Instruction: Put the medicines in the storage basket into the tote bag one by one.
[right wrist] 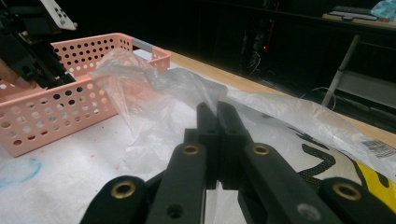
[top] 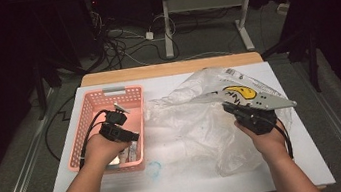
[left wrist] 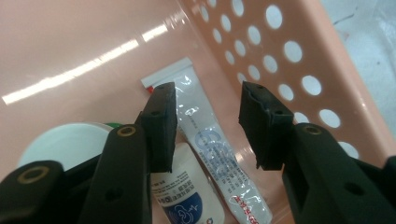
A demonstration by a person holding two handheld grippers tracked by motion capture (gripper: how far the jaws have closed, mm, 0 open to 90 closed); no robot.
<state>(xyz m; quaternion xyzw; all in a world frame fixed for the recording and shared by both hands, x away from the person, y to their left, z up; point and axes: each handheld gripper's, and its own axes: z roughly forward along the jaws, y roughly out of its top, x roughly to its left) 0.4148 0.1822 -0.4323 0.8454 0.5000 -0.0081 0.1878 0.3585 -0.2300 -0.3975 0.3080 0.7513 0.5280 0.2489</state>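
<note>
A pink perforated basket [top: 86, 119] stands on the table's left. My left gripper [top: 129, 141] reaches down into its near right corner. In the left gripper view the jaws [left wrist: 210, 126] stand open above a white toothpaste tube [left wrist: 212, 144] lying on the basket floor [left wrist: 70, 42], and they do not touch it. A small white bottle [left wrist: 187, 198] and a round white lid [left wrist: 60, 144] lie beside the tube. At the right, my right gripper [top: 226, 105] is shut on a fold of a clear plastic bag [top: 187, 119]. The right gripper view shows the film pinched between the tips [right wrist: 217, 109].
The bag [right wrist: 154, 93] spreads over the middle and right of the white table [top: 180, 180] and carries a yellow and black print [top: 239, 92]. The basket's side wall [right wrist: 56, 107] stands just left of the bag. A faint blue mark [top: 154, 169] sits near the front edge.
</note>
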